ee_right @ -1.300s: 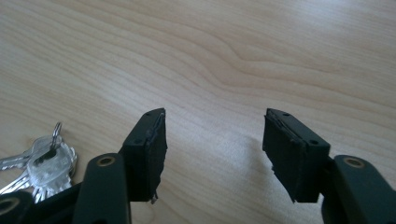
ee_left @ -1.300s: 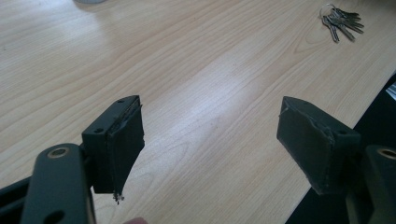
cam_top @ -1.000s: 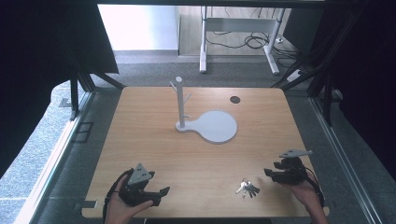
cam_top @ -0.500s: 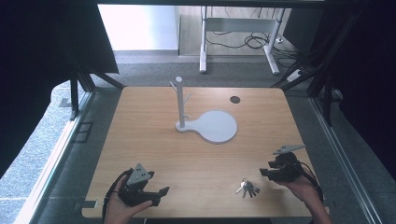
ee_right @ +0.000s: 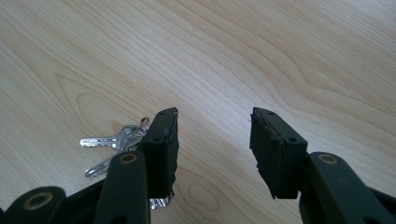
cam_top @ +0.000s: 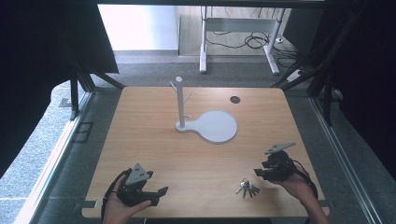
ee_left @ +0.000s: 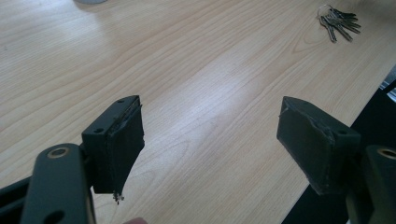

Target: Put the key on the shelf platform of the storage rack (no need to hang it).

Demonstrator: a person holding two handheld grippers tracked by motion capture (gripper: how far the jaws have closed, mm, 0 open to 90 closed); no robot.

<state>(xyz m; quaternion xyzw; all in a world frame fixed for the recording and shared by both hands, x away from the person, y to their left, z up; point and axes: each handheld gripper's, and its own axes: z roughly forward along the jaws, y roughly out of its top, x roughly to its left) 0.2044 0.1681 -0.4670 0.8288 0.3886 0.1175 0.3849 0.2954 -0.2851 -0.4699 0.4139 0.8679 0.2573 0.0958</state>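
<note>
My R gripper (cam_top: 258, 173) is open, keys (cam_top: 247, 187) just beside it, toward L. L gripper (cam_top: 158, 195) open too, far off.

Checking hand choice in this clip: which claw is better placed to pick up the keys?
Right. The right claw is open just beside the keys, which lie partly behind one jaw in its own view. The left claw, also open, sits far across the table.
</note>
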